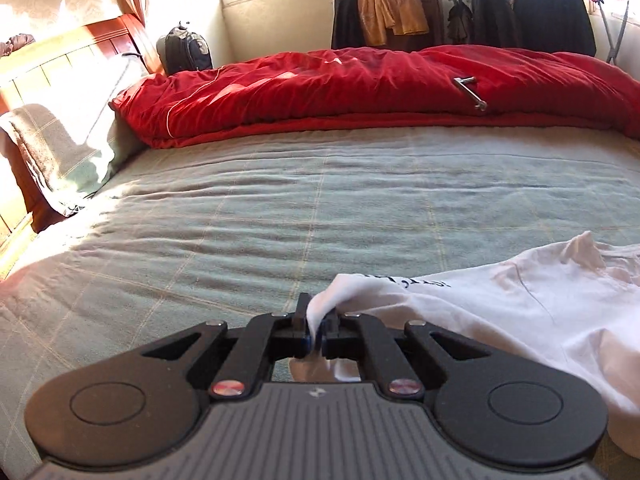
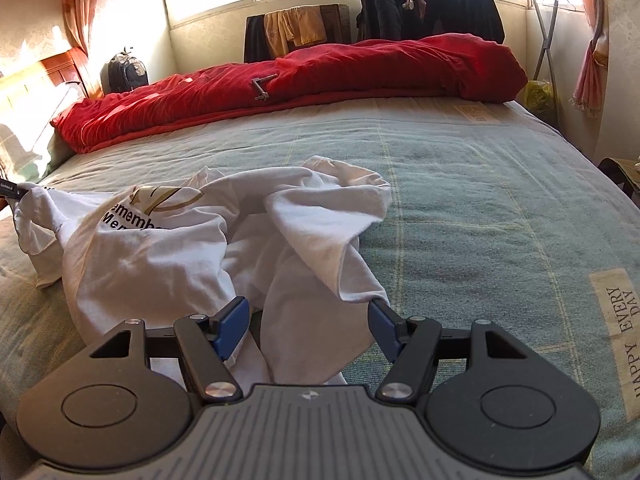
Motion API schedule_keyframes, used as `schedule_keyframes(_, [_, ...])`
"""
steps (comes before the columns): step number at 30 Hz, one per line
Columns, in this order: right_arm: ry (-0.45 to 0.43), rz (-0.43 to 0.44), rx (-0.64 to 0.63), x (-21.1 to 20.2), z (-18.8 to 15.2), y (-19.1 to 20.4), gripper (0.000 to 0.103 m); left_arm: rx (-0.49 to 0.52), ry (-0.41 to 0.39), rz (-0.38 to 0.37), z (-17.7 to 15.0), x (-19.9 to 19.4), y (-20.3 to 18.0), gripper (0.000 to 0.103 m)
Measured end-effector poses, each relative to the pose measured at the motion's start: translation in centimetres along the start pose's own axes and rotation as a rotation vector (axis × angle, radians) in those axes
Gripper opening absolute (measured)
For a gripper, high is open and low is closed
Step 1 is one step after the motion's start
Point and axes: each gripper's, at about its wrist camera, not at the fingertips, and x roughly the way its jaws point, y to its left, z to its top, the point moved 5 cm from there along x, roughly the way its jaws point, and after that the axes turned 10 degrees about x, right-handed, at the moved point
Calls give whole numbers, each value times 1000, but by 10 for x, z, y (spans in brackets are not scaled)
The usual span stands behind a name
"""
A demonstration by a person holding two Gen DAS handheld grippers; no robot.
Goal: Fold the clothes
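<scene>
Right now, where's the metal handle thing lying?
The metal handle lies on the red duvet across the bed's far side, beyond the white T-shirt.

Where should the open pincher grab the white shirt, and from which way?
The right gripper is probably best pinching the loose hem fold of the white T-shirt hanging right between its open fingers, coming straight forward and down. The left gripper already pinches the far edge, so that gives two ends for spreading it flat.
</scene>
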Motion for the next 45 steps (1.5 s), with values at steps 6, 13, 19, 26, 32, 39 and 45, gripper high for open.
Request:
schedule_keyframes(6, [5,-8,-6,1,0,-1,70,0,101,-27,-11,43,-11,9])
schedule_keyframes(13, [3,-2,-18,1,3,2,70,-67,124,-91,-30,35,-4,22])
schedule_keyframes(19, [4,25,-27,-3,0,11,70,-99,121,-109,-50,5,19,42])
schedule_keyframes(26, [-23,55,-32,-18,0,19,71,-263,110,-267,-78,-29,23,44])
schedule_keyframes(32, [-30,79,-34,-25,-2,27,71,-358,187,-497,-107,-24,-38,44])
schedule_keyframes(39, [-66,69,-23,-39,1,22,71,-505,180,-488,-115,0,-61,34])
schedule_keyframes(45, [-75,58,-7,-40,3,16,71,-470,134,-397,-117,-14,-44,2])
